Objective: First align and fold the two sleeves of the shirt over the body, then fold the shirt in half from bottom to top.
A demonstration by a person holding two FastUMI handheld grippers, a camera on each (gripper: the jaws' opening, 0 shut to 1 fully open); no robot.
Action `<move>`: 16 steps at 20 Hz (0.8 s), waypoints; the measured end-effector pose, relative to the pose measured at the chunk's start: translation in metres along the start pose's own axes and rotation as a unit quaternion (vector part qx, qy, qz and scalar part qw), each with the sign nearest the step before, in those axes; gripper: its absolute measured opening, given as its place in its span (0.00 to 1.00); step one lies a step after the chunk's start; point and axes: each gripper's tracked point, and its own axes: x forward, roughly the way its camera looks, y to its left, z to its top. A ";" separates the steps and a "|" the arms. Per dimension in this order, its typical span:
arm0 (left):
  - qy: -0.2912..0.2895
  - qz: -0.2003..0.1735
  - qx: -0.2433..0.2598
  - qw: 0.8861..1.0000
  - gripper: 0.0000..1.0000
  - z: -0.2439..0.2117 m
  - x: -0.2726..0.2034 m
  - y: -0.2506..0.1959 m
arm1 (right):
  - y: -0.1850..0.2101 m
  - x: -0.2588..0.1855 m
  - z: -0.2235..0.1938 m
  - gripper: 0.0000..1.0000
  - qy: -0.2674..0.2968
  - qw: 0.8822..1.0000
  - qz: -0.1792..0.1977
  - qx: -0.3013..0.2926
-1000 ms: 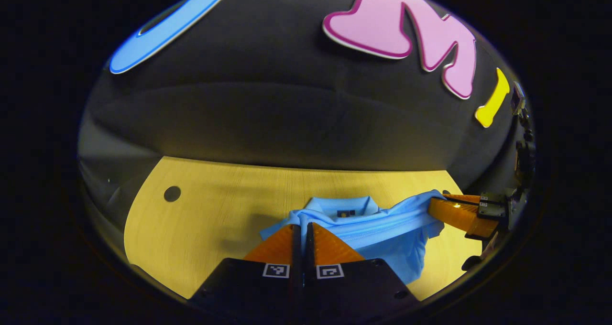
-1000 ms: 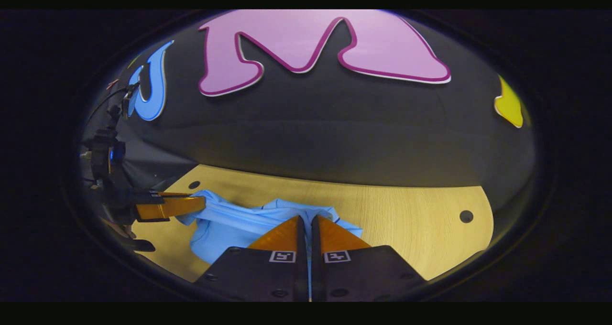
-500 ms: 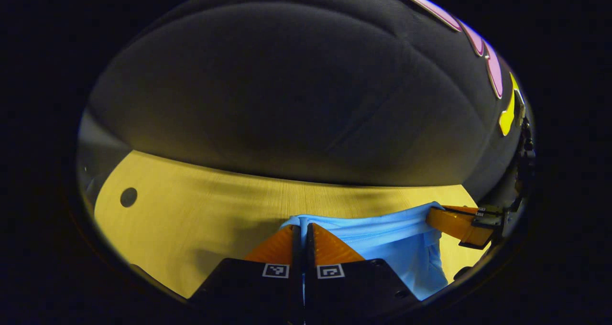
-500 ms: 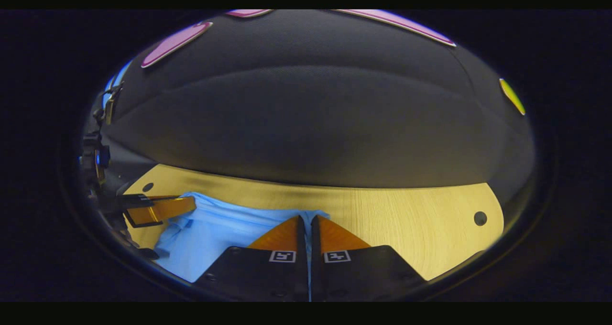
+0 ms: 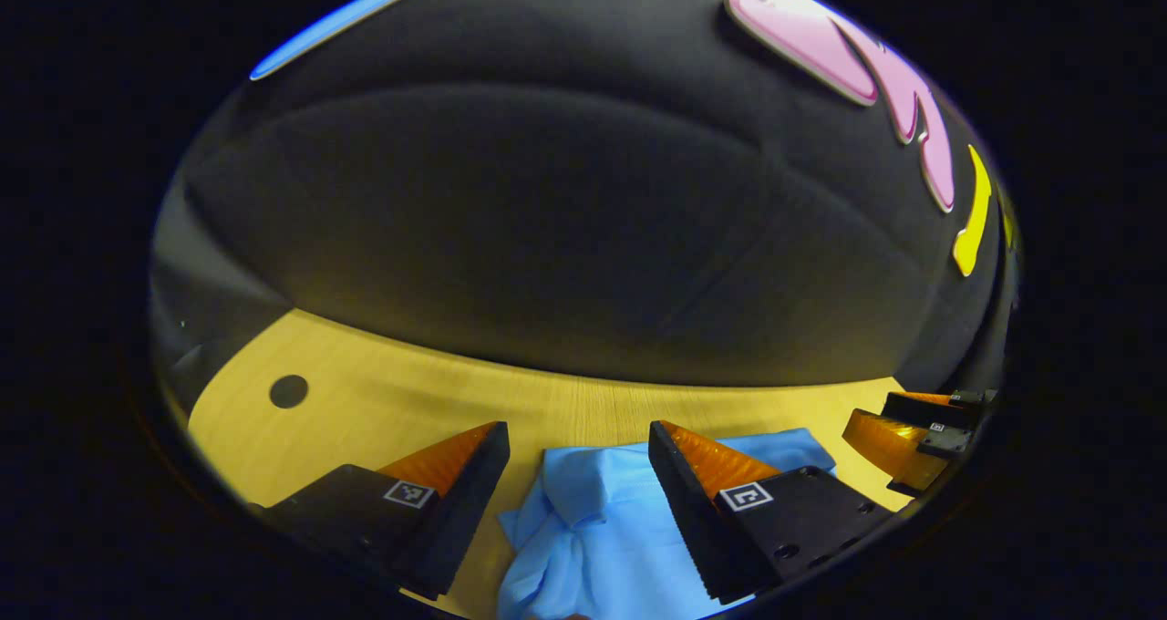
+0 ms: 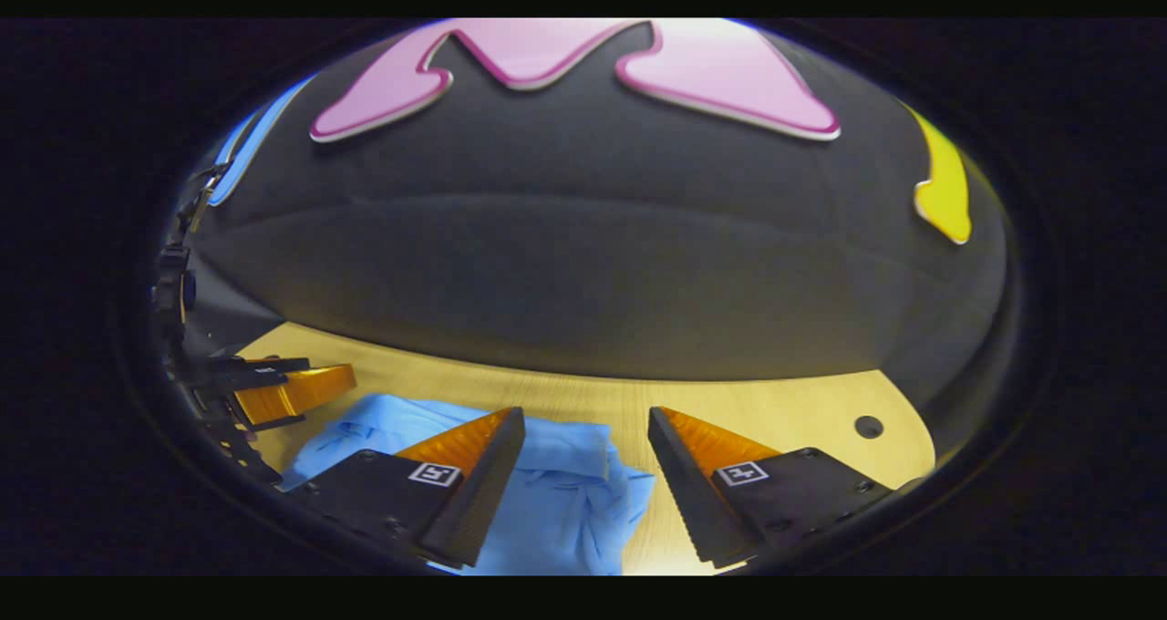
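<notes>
From where I stand, the left claw [image 5: 576,474] hangs released, its fingers spread wide with the light blue polo shirt [image 5: 602,529] lying slack between and below them, touched by neither as far as I can tell. The shirt rests bunched on the wooden surface [image 5: 383,401], a knot of wrinkled cloth at its left edge, its far hem a fairly straight line facing the booth wall. To the right of the shirt, the right claw [image 6: 583,460] is likewise let go and wide, hovering just over the cloth's right edge, which spills in loose folds. Each claw sits at one end of the shirt's far hem, which suggests to me the bottom-to-top fold has just been laid down and dropped. In the left gripper view, the right claw shows beside the shirt's right end.
</notes>
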 end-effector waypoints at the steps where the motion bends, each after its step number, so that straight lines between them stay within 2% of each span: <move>1: -0.019 0.005 -0.001 1.000 0.98 0.010 -0.021 0.001 | 0.000 -0.005 0.002 0.88 -0.007 1.000 -0.006 0.001; 2: -0.038 0.008 -0.003 0.999 0.98 0.021 -0.043 0.002 | -0.001 -0.008 0.001 0.90 -0.013 1.000 -0.009 0.001; 3: -0.054 0.010 -0.007 0.998 0.98 0.031 -0.066 0.004 | -0.003 -0.013 0.001 0.98 -0.018 1.000 -0.014 -0.001; 4: -0.068 0.010 -0.007 0.998 0.97 0.041 -0.091 0.006 | -0.007 -0.021 0.006 0.99 -0.023 0.999 -0.022 -0.008; 6: -0.086 0.017 -0.004 0.996 0.98 0.053 -0.139 0.010 | -0.012 -0.038 0.017 0.98 -0.039 0.998 -0.043 -0.021; 10: -0.116 0.016 -0.007 0.993 0.97 0.077 -0.243 0.019 | -0.009 -0.078 0.033 0.97 -0.062 0.997 -0.051 -0.019; 16: -0.138 0.003 0.037 0.990 0.97 0.075 -0.378 0.009 | 0.002 -0.140 0.041 0.97 -0.088 0.994 -0.057 0.013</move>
